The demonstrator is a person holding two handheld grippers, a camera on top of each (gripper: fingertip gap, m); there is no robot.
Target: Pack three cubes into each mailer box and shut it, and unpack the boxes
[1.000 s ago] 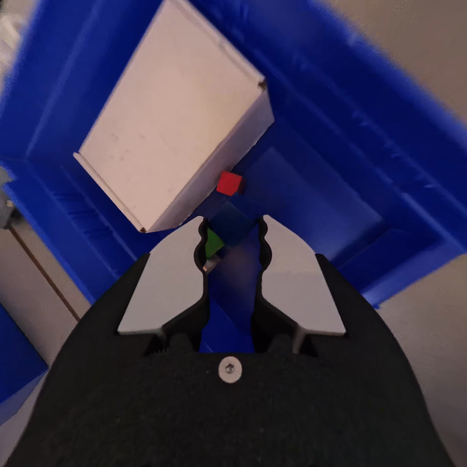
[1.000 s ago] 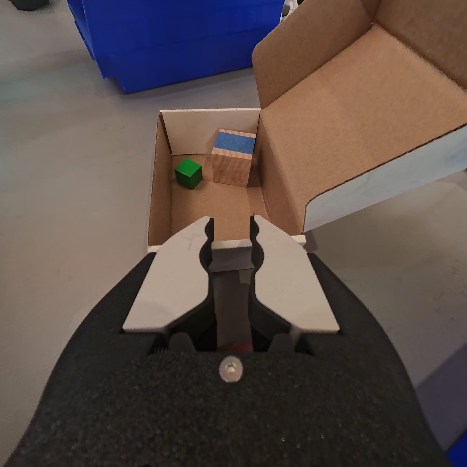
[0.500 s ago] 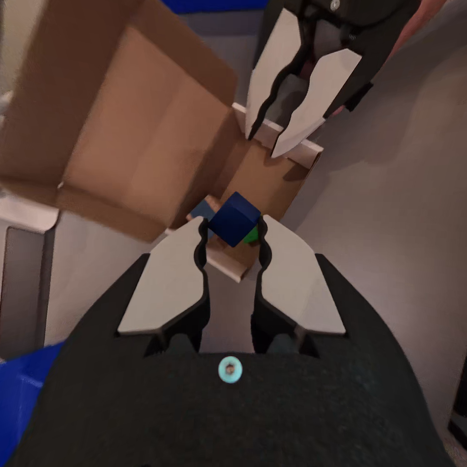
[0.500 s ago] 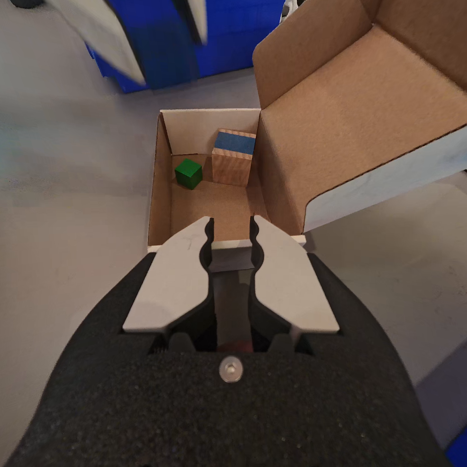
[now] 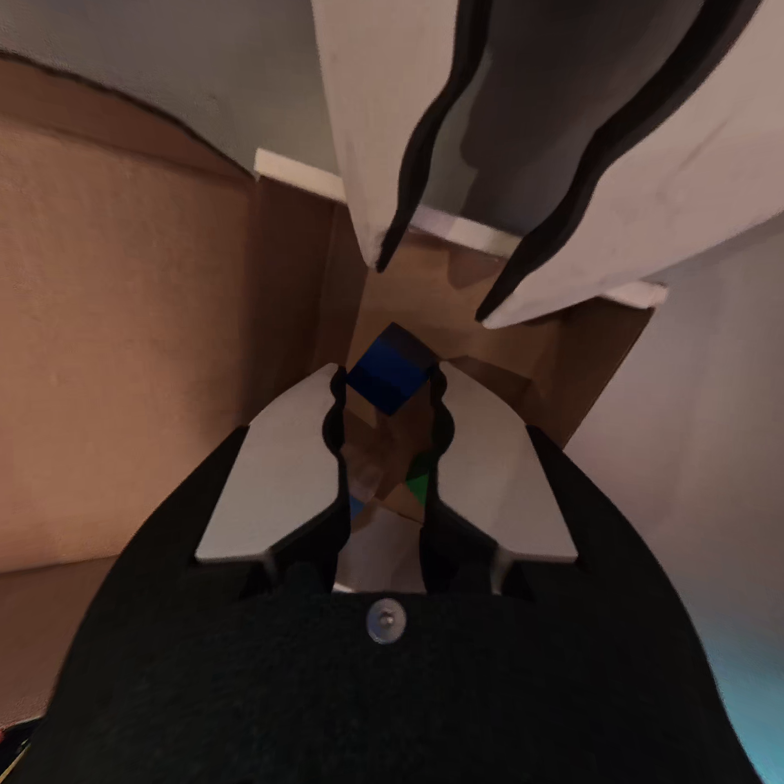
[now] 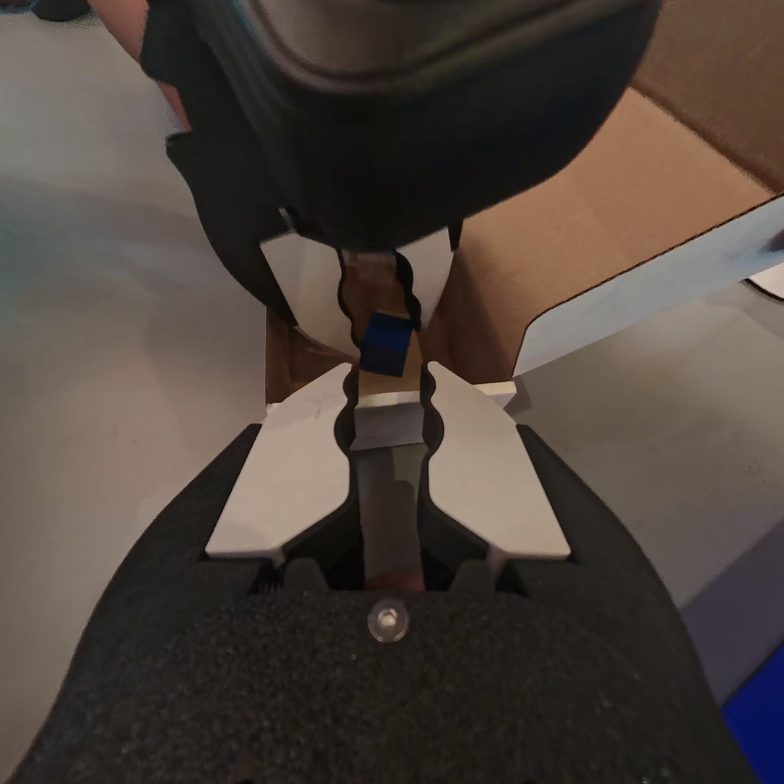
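The left gripper [image 5: 388, 373], clamped on the blue cube [image 5: 392, 373], has now come over the open mailer box [image 5: 602, 360], ready to drop it, while the right gripper [image 6: 388, 373] waits at the box's near wall, jaws apart and empty.

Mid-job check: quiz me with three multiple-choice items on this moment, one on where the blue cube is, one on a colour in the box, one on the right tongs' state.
1. Where is the blue cube?
A. On the box floor
B. Between the left tongs' tips, over the open mailer box
C. On the table outside the box

2. What colour is the small cube seen in the box between the left tongs' fingers?
A. Green
B. Yellow
C. White

3. How are the right tongs?
A. Shut on the box wall
B. Shut on a cube
C. Open and holding nothing

Answers:
1 B: both wrist views show the cube pinched at the fingertips above the box.
2 A: a green patch shows low in that gap.
3 C: the fingers stand apart, with only the box edge beyond them.
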